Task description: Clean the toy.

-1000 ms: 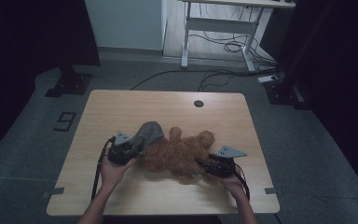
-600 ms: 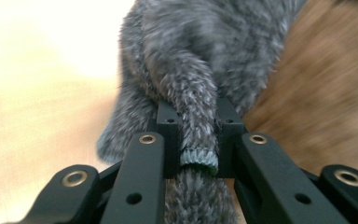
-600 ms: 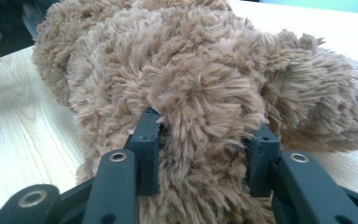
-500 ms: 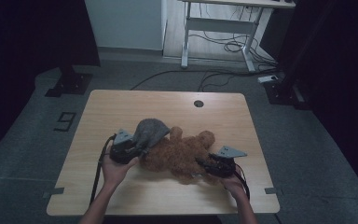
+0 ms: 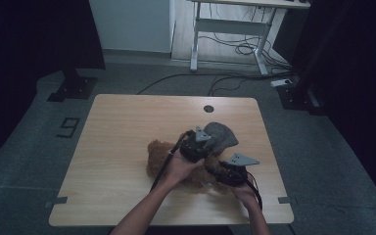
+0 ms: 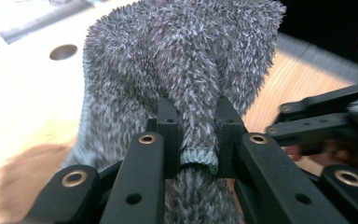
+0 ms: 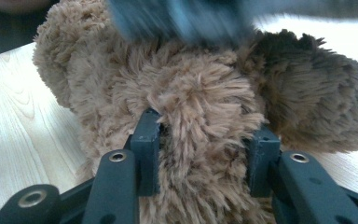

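A brown plush bear lies on the wooden table, right of its middle. My left gripper hangs over the bear's right part, shut on a fuzzy grey cloth. In the left gripper view its jaws pinch the ribbed edge of the grey cloth, which bulges out beyond them. My right gripper rests low at the bear's near right side. Its jaws are shut on a thick limb of the bear. The left gripper passes as a blur just above.
A round cable hole sits near the table's far edge. The table's left half is bare wood. Behind stands a white desk frame with cables on the floor. A mark shaped like a 9 lies on the floor at left.
My left gripper has swept to the right and a little up with the grey cloth, from the bear's left side to over its right part. The right gripper has stayed put.
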